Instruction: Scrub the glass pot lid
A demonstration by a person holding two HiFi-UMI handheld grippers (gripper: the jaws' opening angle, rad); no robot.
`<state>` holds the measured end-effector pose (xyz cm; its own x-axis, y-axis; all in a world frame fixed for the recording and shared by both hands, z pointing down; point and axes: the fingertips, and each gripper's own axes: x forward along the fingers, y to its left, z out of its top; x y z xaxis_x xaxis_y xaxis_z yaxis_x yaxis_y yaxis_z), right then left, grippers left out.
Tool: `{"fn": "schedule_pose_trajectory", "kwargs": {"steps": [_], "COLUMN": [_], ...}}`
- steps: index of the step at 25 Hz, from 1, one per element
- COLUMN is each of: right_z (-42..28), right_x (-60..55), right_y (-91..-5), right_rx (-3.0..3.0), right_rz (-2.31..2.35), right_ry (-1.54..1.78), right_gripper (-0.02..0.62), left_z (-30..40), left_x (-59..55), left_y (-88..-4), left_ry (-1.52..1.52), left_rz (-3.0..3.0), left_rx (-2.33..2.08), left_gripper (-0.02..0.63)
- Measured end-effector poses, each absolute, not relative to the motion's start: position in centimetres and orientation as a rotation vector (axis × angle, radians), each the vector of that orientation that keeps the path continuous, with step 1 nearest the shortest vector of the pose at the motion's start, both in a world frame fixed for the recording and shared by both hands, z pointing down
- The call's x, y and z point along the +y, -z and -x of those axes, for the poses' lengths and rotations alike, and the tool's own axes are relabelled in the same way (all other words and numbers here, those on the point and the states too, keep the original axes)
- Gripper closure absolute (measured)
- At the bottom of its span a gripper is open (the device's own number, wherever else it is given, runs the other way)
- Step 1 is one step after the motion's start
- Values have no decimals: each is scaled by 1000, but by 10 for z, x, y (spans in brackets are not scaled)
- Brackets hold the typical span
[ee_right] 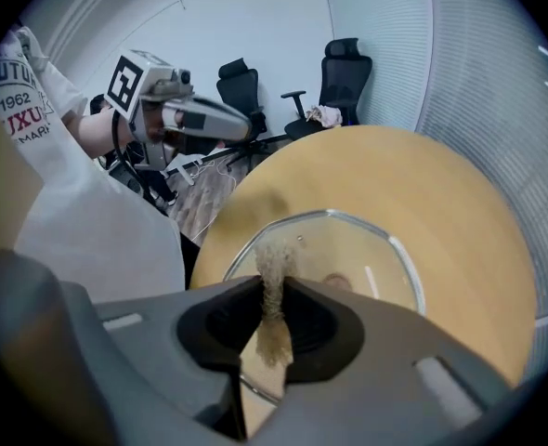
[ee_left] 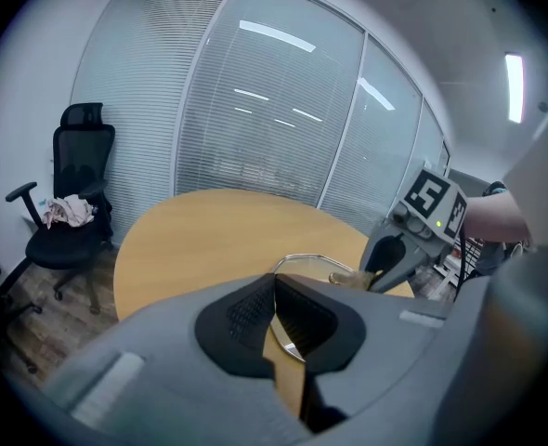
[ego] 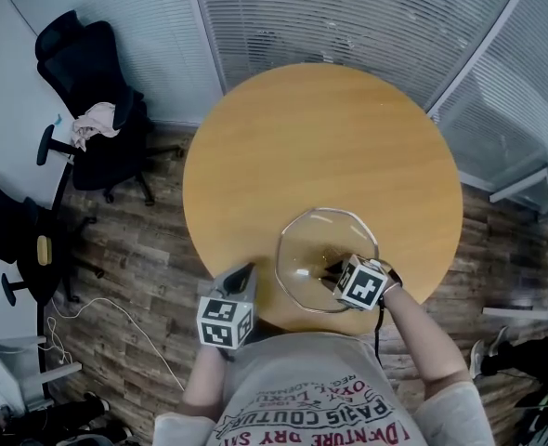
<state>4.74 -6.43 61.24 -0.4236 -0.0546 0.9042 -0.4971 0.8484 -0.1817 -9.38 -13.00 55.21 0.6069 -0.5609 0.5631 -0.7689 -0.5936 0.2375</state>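
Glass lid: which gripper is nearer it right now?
Right. The right gripper is over the lid, clamping a tan scrub pad; the left gripper, shut and empty, sits just off the lid's left rim.

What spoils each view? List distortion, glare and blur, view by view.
Head view: fisheye bows the blinds; the glass lid shows mostly by its bright rim. Left gripper view: dark vignette, ceiling-light reflections on the glass wall, left gripper soft up close. Right gripper view: same vignette; right gripper and its scrub pad are blurred.
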Motion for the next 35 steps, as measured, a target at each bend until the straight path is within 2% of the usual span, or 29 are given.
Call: {"fn": "schedule_pose_trajectory", "kwargs": {"steps": [4, 8, 15, 21, 23, 27, 35], "right_z": [-85, -121, -165, -169, -156, -138, -104], "right_x": [-121, -162, -179, -195, -195, -218, -219], "right_y": [-603, -619, -670, -691, -693, -686, -685], "right_rx": [-1928, -1881, -1651, -1603, -1628, -1697, -1729], "right_rz": [-566, -726, -806, -854, -839, -828, -785], "right_ry": [-501, -637, -742, -750, -758, -570, -544], "right_gripper": [531, 531, 531, 531, 531, 529, 529], "left_z": [89, 90, 104, 114, 114, 111, 126], "left_x": [-132, -134, -138, -146, -147, -146, -139], "left_y": [-554, -557, -563, -572, -573, -575, -575], "left_ry": [-615, -626, -637, -631, -633, -636, -637], "left_rz": [-2372, -2344, -2280, -2226, -2223, -2228, -2228], "left_rx": [-1070, -1099, -1168, -1200, -1195, -1184, -1196], "left_gripper": [598, 598, 598, 598, 598, 598, 598]}}
